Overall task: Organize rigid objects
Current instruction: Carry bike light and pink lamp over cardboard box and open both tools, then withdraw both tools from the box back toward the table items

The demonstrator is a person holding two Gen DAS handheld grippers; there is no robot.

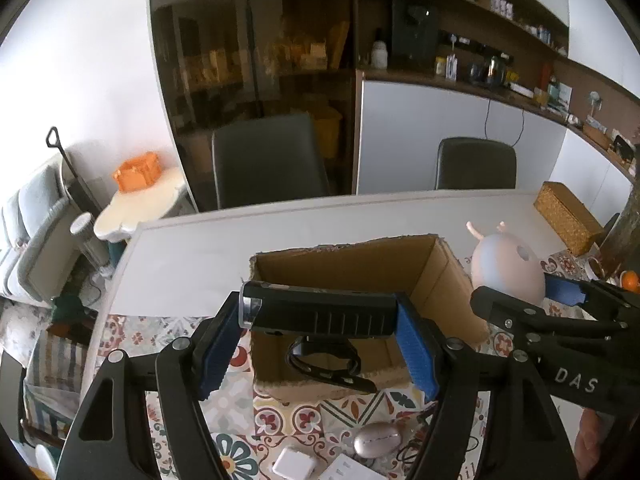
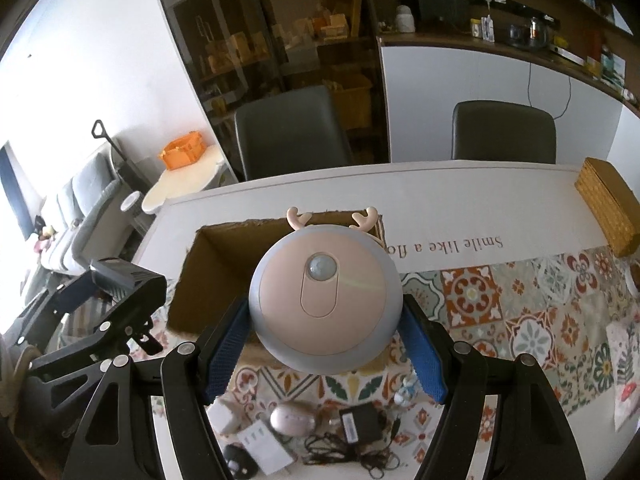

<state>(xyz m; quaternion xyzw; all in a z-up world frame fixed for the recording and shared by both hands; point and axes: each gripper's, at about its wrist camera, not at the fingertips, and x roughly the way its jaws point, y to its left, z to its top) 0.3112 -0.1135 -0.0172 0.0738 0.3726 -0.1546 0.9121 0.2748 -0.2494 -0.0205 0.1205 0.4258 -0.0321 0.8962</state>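
left gripper (image 1: 320,332) jaws clamp a black flashlight (image 1: 316,312) by its ends, above the cardboard box (image 1: 424,268). right gripper (image 2: 324,344) jaws squeeze a round night light (image 2: 324,300) at three and nine o'clock; smooth, likely slippery plastic.

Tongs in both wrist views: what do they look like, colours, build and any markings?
Both are alike: the left tongs and right tongs have black plastic arms with triangular cut-outs, silver rivets at the joints, and blue ribbed pads on the fingers. White letters "DAS" mark the right one's body. No cables or sleeves show.
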